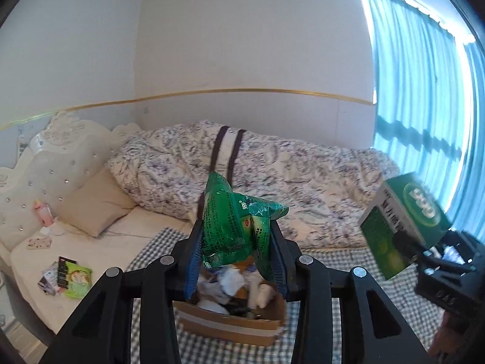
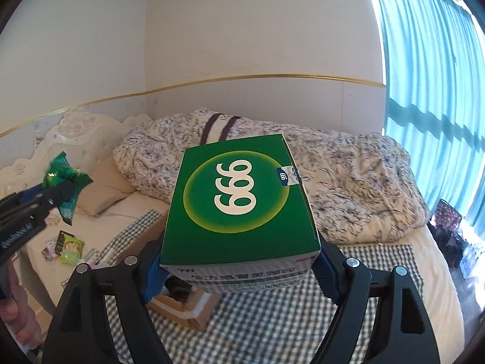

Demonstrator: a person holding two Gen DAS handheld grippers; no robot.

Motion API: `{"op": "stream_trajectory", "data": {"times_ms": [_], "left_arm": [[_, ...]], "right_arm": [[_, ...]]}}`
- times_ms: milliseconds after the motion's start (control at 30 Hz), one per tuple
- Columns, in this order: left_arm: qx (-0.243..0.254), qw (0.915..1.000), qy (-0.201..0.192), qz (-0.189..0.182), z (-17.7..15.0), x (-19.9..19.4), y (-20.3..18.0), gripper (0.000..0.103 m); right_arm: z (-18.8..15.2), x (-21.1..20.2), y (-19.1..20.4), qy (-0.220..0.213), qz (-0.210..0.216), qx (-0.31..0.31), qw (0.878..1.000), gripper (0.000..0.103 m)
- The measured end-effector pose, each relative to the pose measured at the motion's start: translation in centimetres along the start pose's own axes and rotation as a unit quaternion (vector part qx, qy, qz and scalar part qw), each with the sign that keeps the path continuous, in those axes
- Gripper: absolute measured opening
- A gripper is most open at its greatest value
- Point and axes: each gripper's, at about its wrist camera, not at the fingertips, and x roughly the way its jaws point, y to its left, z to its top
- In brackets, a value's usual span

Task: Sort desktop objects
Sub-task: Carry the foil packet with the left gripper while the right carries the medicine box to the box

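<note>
My left gripper (image 1: 235, 251) is shut on a crumpled green sachet (image 1: 236, 221), held up in the air above an open cardboard box (image 1: 233, 324) full of white and dark items. My right gripper (image 2: 239, 267) is shut on a green 999 medicine box (image 2: 239, 200), clamped by its two sides and lifted above the bed. In the left wrist view that same medicine box (image 1: 400, 224) hangs at the right with the right gripper (image 1: 406, 242) behind it. The right wrist view shows the sachet (image 2: 65, 182) at far left in the left gripper (image 2: 57, 195).
A checkered cloth (image 2: 272, 318) covers the bed under the cardboard box (image 2: 185, 309). Several small packets (image 1: 68, 276) lie on the sheet at left, near a beige pillow (image 1: 97, 203) and a pink bottle (image 1: 44, 214). A rumpled floral duvet (image 1: 272, 176) fills the back; blue curtains (image 2: 430, 91) hang right.
</note>
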Motion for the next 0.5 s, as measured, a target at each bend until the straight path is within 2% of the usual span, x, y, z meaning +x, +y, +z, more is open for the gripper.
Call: {"op": "stream_trajectory", "data": {"times_ms": [200, 500], "left_arm": [[-0.018, 0.9997, 0.014, 0.008, -0.3, 2.1, 2.4, 0.04], [-0.023, 0.999, 0.038, 0.0, -0.7, 6.3, 3.4, 0.04]], "right_arm": [[0.5, 2.0, 1.9, 0.004, 0.016, -0.004, 1.0, 0.079], [0.4, 5.3, 4.3, 0.015, 0.025, -0.024, 0.999, 0.079]]}}
